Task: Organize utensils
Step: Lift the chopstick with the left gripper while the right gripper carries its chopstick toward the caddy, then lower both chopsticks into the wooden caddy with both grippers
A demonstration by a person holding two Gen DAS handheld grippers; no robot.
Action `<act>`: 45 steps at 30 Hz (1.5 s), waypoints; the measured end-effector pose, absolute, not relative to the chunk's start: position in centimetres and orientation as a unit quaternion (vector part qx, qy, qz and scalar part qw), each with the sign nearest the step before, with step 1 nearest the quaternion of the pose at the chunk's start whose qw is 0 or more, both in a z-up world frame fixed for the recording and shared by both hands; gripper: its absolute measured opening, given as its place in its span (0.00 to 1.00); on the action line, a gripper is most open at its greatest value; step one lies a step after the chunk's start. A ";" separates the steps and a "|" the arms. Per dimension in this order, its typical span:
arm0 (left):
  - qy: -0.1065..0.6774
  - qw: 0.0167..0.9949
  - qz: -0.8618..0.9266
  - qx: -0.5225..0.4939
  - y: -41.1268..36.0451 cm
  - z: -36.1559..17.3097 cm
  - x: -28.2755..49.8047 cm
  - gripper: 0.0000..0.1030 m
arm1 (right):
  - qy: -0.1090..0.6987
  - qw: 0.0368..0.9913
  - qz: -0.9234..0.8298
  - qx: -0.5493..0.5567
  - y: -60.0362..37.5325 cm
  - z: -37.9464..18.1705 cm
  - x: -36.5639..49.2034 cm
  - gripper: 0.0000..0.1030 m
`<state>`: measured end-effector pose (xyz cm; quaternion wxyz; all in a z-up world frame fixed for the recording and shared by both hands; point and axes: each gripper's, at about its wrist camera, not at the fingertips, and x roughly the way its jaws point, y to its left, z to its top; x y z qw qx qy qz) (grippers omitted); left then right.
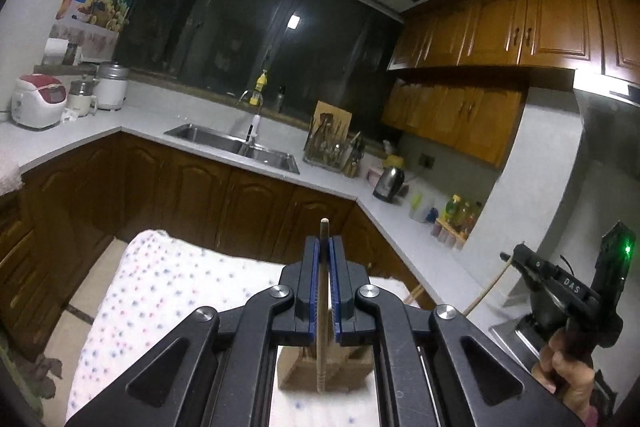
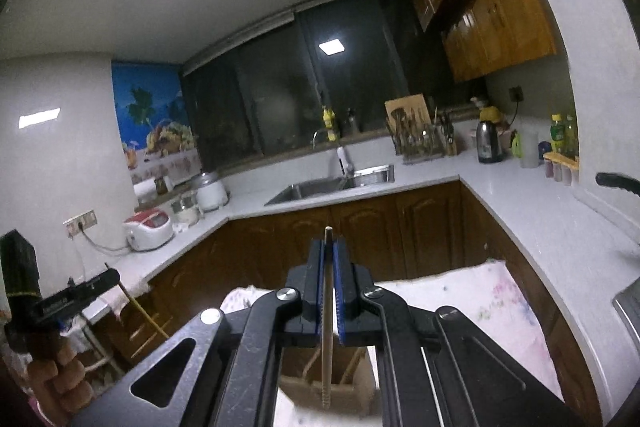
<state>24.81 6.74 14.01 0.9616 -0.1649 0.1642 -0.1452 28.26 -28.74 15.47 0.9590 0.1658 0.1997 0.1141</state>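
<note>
My left gripper [image 1: 325, 247] is shut on a dark wooden chopstick [image 1: 320, 355], whose tip pokes out past the blue pads. Under it a wooden holder [image 1: 296, 367] rests on a dotted cloth [image 1: 160, 287]. Off to the right, a hand carries my right gripper [image 1: 510, 257] with a pale chopstick [image 1: 486, 287] hanging from it. In the right wrist view my right gripper [image 2: 329, 247] is shut on that pale chopstick [image 2: 327, 359], above the holder [image 2: 296, 391]. At the left edge my left gripper [image 2: 114, 275] holds its chopstick [image 2: 142, 311] slanting downward.
A white counter runs around the room with a sink [image 1: 232, 143], a rack of utensils [image 1: 332, 147], a kettle [image 1: 388, 183] and a rice cooker [image 1: 38, 101]. Brown cabinets stand below and above. A stove corner [image 1: 512, 331] lies at the right.
</note>
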 end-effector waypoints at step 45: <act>0.239 0.946 -0.124 -0.178 1.9 2.8 38.8 0.04 | 0.281 0.929 0.080 0.226 -28.0 1.0 34.8 0.05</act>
